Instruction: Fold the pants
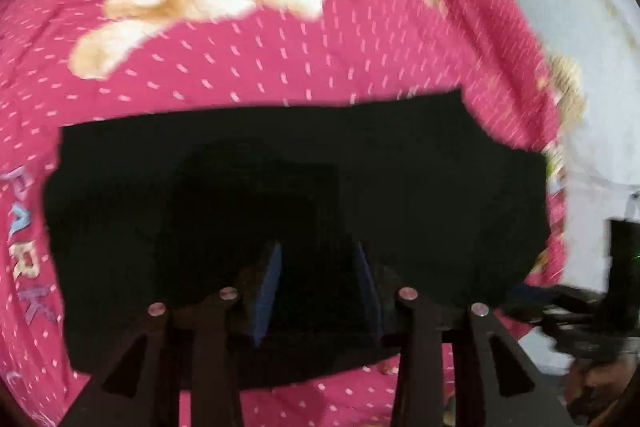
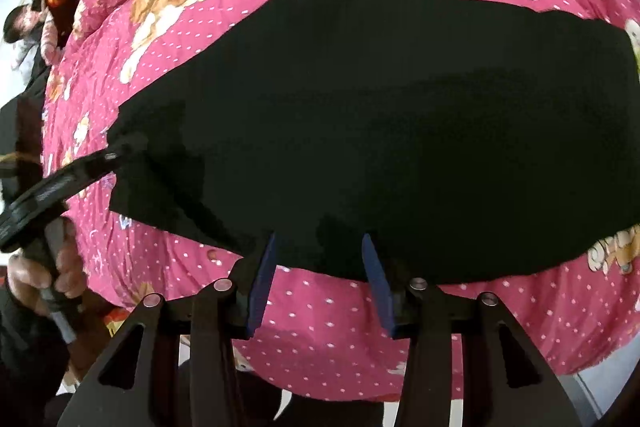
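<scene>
Two grippers are working over the black pants (image 2: 380, 131), lying folded flat on a pink puppy-print bedspread (image 2: 340, 327). Nearest, the right gripper (image 2: 320, 259) is hovering wide open at the pants' near edge. Farther left, the left gripper (image 1: 318, 275) is spreading wide above the cloth.

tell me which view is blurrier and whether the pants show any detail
Left wrist view: motion blur smears the pink bedspread dots into streaks. Right wrist view: sharper, dots crisp. In both, the black pants read as a flat dark mass without visible folds, and fisheye bends the edges.
</scene>
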Demonstrator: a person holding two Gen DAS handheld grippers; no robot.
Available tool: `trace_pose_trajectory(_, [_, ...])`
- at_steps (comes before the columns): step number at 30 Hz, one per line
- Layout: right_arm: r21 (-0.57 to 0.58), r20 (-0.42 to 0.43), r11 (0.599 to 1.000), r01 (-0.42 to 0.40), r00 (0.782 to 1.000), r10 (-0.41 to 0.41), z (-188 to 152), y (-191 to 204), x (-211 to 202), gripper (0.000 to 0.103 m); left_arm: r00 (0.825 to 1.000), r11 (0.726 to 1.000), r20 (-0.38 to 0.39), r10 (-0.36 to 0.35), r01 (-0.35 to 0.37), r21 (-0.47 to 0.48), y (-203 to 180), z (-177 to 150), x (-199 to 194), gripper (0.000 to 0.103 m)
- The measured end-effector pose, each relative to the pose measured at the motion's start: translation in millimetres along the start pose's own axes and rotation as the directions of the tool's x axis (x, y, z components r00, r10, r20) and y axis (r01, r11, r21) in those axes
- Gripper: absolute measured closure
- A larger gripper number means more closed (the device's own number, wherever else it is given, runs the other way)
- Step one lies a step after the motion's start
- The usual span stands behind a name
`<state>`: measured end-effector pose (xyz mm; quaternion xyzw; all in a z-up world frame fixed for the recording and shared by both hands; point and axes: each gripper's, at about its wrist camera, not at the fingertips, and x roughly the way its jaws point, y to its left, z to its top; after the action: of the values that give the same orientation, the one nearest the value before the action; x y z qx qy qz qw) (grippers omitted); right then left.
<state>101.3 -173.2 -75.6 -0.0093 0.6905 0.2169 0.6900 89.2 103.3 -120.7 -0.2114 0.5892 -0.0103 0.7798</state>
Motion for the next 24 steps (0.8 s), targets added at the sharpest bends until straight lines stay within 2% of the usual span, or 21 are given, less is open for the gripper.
trace_pose_trajectory(2, [0.024, 0.003, 1.000, 0.010, 1.000, -0.010, -2.1, -7.1, -1.5, 0.059, 0.998, 0.999, -0.029, 0.052, -0.052, -0.004, 5.1, -4.4, 2.2, 0.062])
trace_pose_trajectory(6, [0.057, 0.018, 0.998, 0.008, 1.000, -0.009, -3.7, -17.2, -4.3, 0.059, 0.993, 0.988, -0.009, 0.118, -0.118, -0.098, 41.9, -37.4, -34.4, 0.062])
trace_pose_trajectory(11, [0.065, 0.027, 0.998, -0.003, 1.000, 0.001, -0.9, -20.9, 0.7, 0.059, 0.981, 0.949, 0.009, 0.192, -0.183, -0.257, 101.7, -88.8, -81.2, 0.062])
trace_pose_trajectory(13, [0.050, 0.025, 0.999, -0.002, 1.000, 0.000, 0.4, -18.6, 3.4, 0.059, 0.980, 0.933, 0.020, 0.200, -0.184, -0.309, 118.4, -101.5, -92.1, 0.062])
trace_pose_trajectory(17, [0.011, 0.027, 1.000, -0.005, 1.000, 0.004, 3.4, -10.9, 6.1, 0.059, 0.978, 0.923, 0.057, 0.201, -0.170, -0.344, 116.6, -101.9, -100.3, 0.062])
trace_pose_trajectory(20, [-0.008, 0.034, 1.000, -0.018, 0.999, 0.018, 5.9, -8.6, 5.1, 0.059, 0.981, 0.943, 0.093, 0.170, -0.134, -0.306, 96.1, -83.8, -96.8, 0.062])
trace_pose_trajectory(24, [-0.007, 0.047, 1.000, -0.023, 0.999, 0.024, 5.3, -13.0, 1.4, 0.059, 0.988, 0.963, 0.084, 0.130, -0.106, -0.249, 68.0, -54.5, -71.5, 0.062])
